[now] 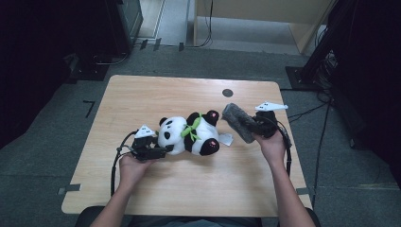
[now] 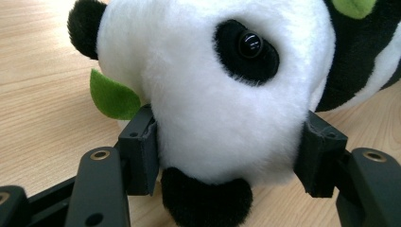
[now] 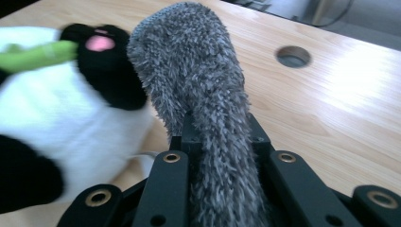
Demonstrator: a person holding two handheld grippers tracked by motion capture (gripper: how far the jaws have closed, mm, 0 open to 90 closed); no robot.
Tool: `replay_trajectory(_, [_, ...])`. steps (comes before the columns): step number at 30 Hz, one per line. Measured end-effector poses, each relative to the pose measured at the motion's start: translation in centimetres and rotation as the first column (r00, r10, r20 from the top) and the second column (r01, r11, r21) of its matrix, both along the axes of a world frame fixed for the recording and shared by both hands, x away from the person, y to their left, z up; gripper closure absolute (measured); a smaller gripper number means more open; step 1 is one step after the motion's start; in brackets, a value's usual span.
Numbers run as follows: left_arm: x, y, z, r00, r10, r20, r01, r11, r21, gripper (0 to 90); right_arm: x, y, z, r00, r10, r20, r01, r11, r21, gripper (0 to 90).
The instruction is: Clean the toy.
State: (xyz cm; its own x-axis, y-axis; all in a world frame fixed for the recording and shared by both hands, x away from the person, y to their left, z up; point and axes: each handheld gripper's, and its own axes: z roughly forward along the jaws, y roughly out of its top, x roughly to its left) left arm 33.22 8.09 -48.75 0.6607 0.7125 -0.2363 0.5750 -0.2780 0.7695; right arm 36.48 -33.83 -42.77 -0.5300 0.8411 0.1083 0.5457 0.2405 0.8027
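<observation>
A black-and-white plush panda [image 1: 190, 134] with a green scarf lies on its back in the middle of the wooden table [image 1: 156, 97]. My left gripper [image 1: 160, 149] clamps the panda's white head [image 2: 222, 90], one pad [image 2: 140, 150] pressing each side. Held in my right gripper [image 1: 255, 126] is a fuzzy grey duster sleeve [image 1: 239, 122], just right of the panda's feet. In the right gripper view the grey sleeve [image 3: 198, 94] rises between the jaws, its tip close to a black foot [image 3: 106, 61] with a pink pad.
A round cable hole [image 1: 227, 92] sits in the table behind the panda. A white tag [image 1: 226, 138] lies by the panda's lower foot. Dark equipment and stands ring the table on the grey floor.
</observation>
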Motion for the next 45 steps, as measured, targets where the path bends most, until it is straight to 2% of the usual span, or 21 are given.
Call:
replay_trajectory(4, [0.0,0.0,0.0,1.0,-0.004,0.002,0.004,1.0,0.001,35.4,0.8,-1.4,-1.3,0.9988,-0.041,-0.028,0.041,0.999,0.009,77.2])
replay_trajectory(10, [0.0,0.0,0.0,1.0,-0.006,0.004,0.006,1.0,0.005,35.2,2.1,-2.2,-2.5,0.9954,-0.096,0.001,0.096,0.994,-0.046,77.0])
replay_trajectory(18, [-0.1,0.0,0.0,0.9999,-0.008,0.007,0.008,0.9999,0.007,34.8,3.7,-3.7,-4.2,0.9883,-0.149,-0.033,0.148,0.989,-0.022,75.6])
replay_trajectory(21, [-0.1,0.1,-0.1,1.0,-0.006,0.006,0.006,1.0,-0.001,33.5,4.1,-4.2,-5.5,0.9849,-0.17,-0.03,0.168,0.984,-0.063,75.0])
replay_trajectory(24, [-0.2,0.0,-0.1,1.0,-0.005,0.008,0.005,1.0,0.001,32.9,4.4,-4.5,-6.3,0.9812,-0.186,-0.054,0.182,0.981,-0.065,73.4])
replay_trajectory(28, [-0.1,0.0,-0.1,1.0,-0.005,0.007,0.005,1.0,-0.002,31.0,4.5,-4.9,-6.6,0.98,-0.19,-0.059,0.187,0.981,-0.05,67.8])
replay_trajectory(33, [-0.1,0.0,0.0,0.9999,-0.011,0.013,0.011,0.9999,0.002,25.2,4.5,-5.0,-6.6,0.9779,-0.194,-0.077,0.193,0.981,-0.028,51.7])
replay_trajectory(37, [0.1,0.1,0.0,0.9997,-0.017,0.017,0.017,0.9999,-0.003,21.4,4.3,-4.9,-6.1,0.9772,-0.203,-0.061,0.203,0.979,-0.011,39.0])
replay_trajectory(39, [0.1,0.1,-0.1,0.9996,-0.021,0.018,0.021,0.9998,-0.006,20.2,4.2,-4.9,-5.7,0.9771,-0.206,-0.055,0.207,0.978,0.013,36.7])
replay_trajectory(45, [0.2,0.1,-0.1,0.9997,-0.021,0.015,0.021,0.9996,-0.018,16.6,3.5,-4.5,-4.6,0.9791,-0.198,-0.047,0.199,0.979,0.029,30.5])
